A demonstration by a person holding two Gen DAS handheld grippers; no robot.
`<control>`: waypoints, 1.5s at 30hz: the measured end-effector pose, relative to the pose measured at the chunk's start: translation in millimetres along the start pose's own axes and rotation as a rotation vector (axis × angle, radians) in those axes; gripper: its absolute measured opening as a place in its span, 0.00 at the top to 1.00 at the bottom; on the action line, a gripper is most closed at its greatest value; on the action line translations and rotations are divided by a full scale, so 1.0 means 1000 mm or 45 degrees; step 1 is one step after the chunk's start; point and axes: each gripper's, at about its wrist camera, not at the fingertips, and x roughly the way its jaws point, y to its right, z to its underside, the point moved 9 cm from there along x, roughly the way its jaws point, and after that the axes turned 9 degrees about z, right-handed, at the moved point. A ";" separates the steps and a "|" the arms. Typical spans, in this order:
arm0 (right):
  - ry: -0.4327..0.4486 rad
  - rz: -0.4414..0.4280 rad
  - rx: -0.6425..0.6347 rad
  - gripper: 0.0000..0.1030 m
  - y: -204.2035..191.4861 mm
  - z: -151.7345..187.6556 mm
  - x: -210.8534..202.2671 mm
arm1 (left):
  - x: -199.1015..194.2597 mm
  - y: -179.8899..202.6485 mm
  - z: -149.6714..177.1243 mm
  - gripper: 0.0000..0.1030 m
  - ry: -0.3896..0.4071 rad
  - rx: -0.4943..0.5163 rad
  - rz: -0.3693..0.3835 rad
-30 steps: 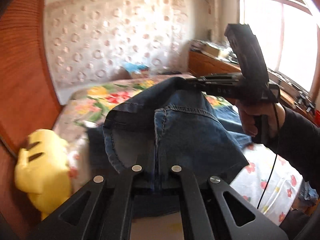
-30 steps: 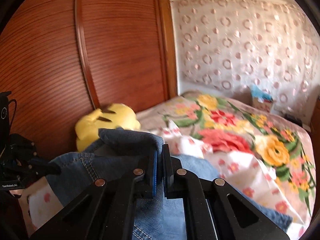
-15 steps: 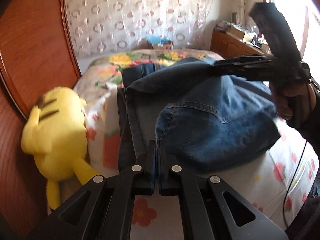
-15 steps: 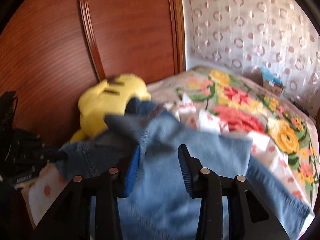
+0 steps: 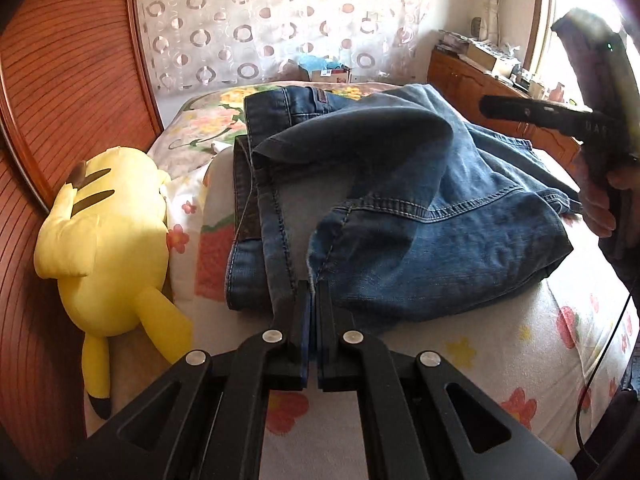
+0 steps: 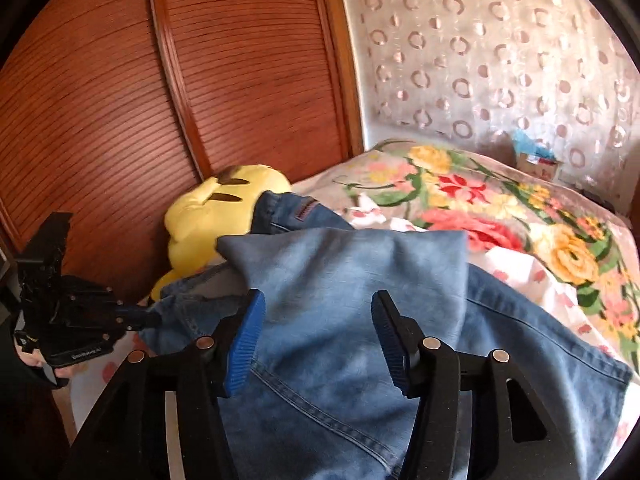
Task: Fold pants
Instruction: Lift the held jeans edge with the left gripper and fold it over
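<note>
Item: pair of faded blue denim jeans (image 5: 420,216), lying on the white bedsheet printed with small red and yellow flowers (image 5: 500,344), doubled over itself with the waistband and leather patch toward the far end of the bed and a hem and leg edge toward the near end. Left gripper (image 5: 313,292): black two-finger tool, clenched on the near edge of the denim, pinning it low against the mattress; a second ago it held that edge well above the bed. Right gripper (image 6: 316,336): black tool with blue ribbed pads (image 6: 246,340), jaws opening, nothing pressed between them; the folded cloth it clamped a second ago now lies loose beneath and ahead of it, one upper layer humped in a soft peak. Status, as a judgement: the lengthwise or halfway fold appears laid down, the right side released, the left side yet to let go; the raised hump suggests smoothing is wanted before any further fold. Adjacent: yellow plush toy with brown back stripes (image 5: 108,232), just beside the left edge of the jeans, against the reddish slatted wooden panel (image 6: 140,100); large-flowered blanket (image 6: 500,208) further up the bed; a person's hand (image 5: 600,204) on the right tool's grip.
</note>
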 end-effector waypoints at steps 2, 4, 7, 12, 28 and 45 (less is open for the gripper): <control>-0.032 0.020 0.006 0.44 0.002 0.011 -0.003 | -0.002 0.002 -0.001 0.97 0.000 0.007 -0.001; -0.072 0.045 0.000 0.44 -0.003 0.024 -0.002 | -0.004 0.004 -0.001 0.97 0.002 0.017 0.001; -0.134 0.086 -0.022 0.44 -0.008 0.043 0.009 | -0.009 0.005 0.001 0.97 0.000 0.033 0.000; -0.200 0.162 -0.009 0.44 -0.006 0.066 0.022 | -0.021 0.002 -0.007 0.97 0.020 0.010 0.005; -0.158 0.191 -0.004 0.44 -0.007 0.073 0.028 | 0.039 -0.024 -0.067 0.60 0.003 -0.053 0.017; -0.142 0.130 0.070 0.44 0.000 0.073 0.032 | 0.072 -0.029 -0.121 0.80 0.028 -0.073 0.110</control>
